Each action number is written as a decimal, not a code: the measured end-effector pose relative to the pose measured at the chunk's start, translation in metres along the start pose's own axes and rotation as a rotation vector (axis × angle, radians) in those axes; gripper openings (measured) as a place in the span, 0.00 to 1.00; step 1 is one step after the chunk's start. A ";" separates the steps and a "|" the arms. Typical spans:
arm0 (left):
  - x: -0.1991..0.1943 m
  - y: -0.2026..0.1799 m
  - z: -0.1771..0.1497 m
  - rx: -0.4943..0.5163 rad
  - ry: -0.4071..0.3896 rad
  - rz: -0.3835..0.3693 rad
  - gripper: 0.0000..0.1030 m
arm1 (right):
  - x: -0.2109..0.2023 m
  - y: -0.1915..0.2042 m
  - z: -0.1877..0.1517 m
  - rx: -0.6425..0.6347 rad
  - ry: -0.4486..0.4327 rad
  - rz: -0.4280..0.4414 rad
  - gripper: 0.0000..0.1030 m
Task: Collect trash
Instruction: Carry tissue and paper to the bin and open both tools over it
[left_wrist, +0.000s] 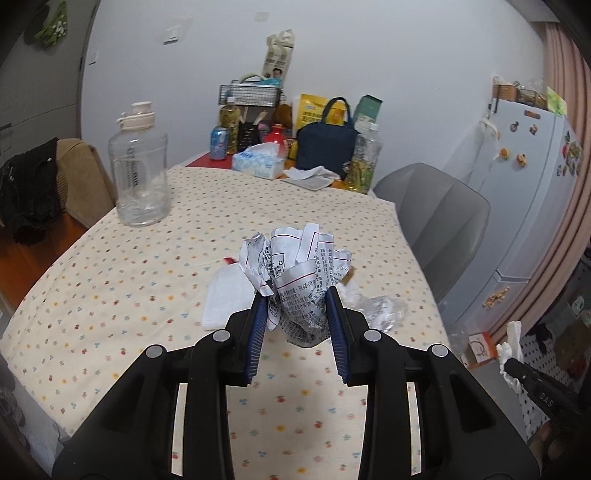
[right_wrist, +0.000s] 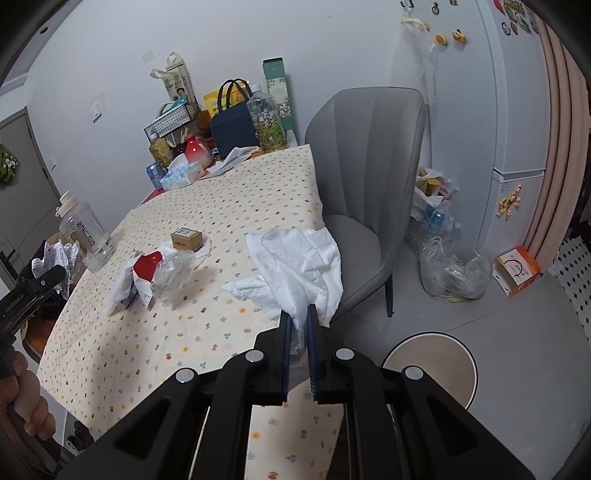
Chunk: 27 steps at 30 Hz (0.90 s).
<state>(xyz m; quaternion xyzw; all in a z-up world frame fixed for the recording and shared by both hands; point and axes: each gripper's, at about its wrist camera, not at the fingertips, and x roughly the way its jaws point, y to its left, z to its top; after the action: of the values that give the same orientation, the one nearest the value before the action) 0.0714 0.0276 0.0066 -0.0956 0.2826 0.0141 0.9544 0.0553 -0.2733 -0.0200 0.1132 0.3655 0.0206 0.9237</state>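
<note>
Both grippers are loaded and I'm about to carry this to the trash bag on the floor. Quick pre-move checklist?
1. Left gripper clamped on the crumpled printed paper: ok.
2. Right gripper pinching the white tissue: ok, though most of it hangs loose.
3. Clear plastic trash bag on the floor open on top: cannot tell.
4. Grey chair near the path to the bag: not ok, steer round it.
5. Table cleared: not ok; red-and-white wrapper, clear plastic and small cardboard box remain.
</note>
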 end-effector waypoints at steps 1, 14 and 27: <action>0.002 -0.006 0.001 0.008 0.000 -0.012 0.31 | -0.001 -0.004 0.000 0.006 -0.002 -0.005 0.09; 0.035 -0.116 -0.005 0.150 0.058 -0.178 0.31 | -0.003 -0.084 -0.002 0.131 -0.008 -0.094 0.09; 0.097 -0.220 -0.050 0.298 0.243 -0.311 0.31 | 0.028 -0.159 -0.022 0.255 0.056 -0.156 0.09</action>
<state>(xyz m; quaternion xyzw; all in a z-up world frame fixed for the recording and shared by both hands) 0.1439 -0.2009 -0.0488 0.0030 0.3761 -0.1865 0.9076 0.0533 -0.4200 -0.0901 0.2000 0.3984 -0.0949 0.8901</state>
